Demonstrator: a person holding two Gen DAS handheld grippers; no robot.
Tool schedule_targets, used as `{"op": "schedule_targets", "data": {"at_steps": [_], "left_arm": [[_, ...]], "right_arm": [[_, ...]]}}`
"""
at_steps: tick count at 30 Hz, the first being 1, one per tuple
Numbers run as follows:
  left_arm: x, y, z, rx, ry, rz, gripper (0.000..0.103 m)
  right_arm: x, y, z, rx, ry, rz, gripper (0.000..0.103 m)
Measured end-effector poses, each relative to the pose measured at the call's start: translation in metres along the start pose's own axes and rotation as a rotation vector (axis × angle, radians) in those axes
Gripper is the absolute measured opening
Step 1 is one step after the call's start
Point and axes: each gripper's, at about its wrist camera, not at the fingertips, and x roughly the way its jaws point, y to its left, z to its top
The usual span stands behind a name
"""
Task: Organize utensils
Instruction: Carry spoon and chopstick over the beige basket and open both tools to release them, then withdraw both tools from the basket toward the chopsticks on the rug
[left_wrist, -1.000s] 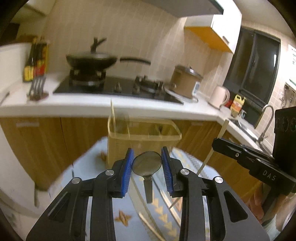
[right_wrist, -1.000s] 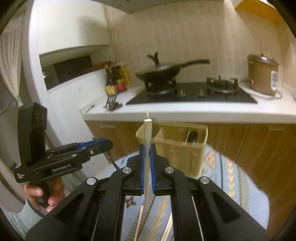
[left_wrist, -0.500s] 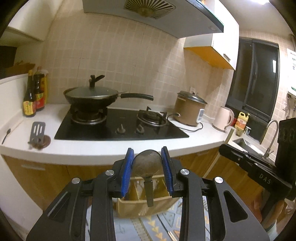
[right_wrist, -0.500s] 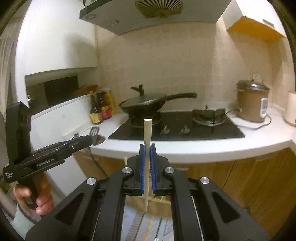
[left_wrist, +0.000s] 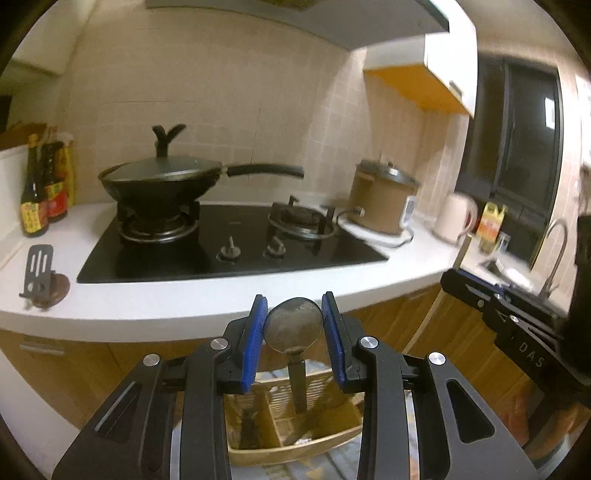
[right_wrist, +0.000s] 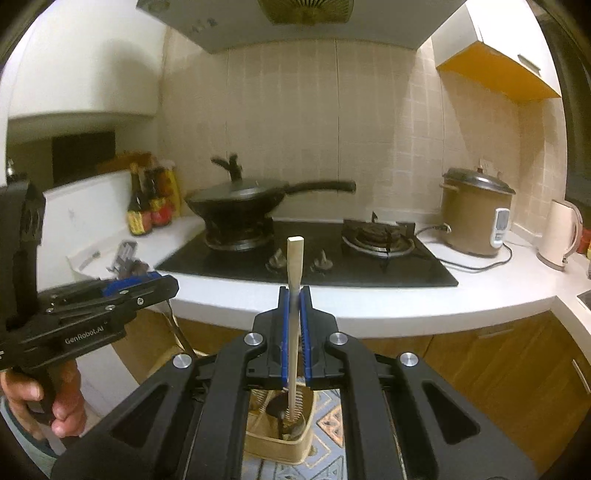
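Spoon clamped in left claw, chopstick, probably wooden, gripped by right claw

Both grippers are black with blue pads: the left gripper at the lower centre of the left wrist frame, the right gripper at the lower centre of the right wrist frame. The spoon is dull silver-grey. The chopstick is pale cream. The utensil basket at the bottom of the frame is tan. The cloth beneath it is light blue with a yellow geometric pattern. The countertop is white, the cooktop and wok are black. The wall tiles are beige in a grid. The rice cooker is brown.
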Motion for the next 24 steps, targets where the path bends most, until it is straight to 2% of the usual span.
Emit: {"op": "schedule_targets", "data": {"at_steps": [6, 13, 15, 17, 24], "left_arm": [[0.022, 0.007, -0.015, -0.027, 0.049, -0.019, 0.029], [0.026, 0.006, -0.022, -0.015, 0.086, -0.035, 0.029], [0.024, 0.006, -0.023, -0.020, 0.096, -0.047, 0.032], [0.020, 0.007, -0.025, -0.029, 0.103, -0.060, 0.039], [-0.010, 0.012, -0.029, -0.071, 0.105, -0.081, 0.040]], "right_arm": [[0.022, 0.003, -0.021, -0.002, 0.055, 0.015, 0.004], [0.028, 0.000, -0.031, 0.040, 0.122, 0.051, 0.005], [0.028, -0.001, -0.034, 0.051, 0.147, 0.059, 0.006], [0.027, -0.002, -0.037, 0.066, 0.185, 0.086, 0.007], [0.003, -0.007, -0.041, 0.106, 0.222, 0.127, 0.009]]}}
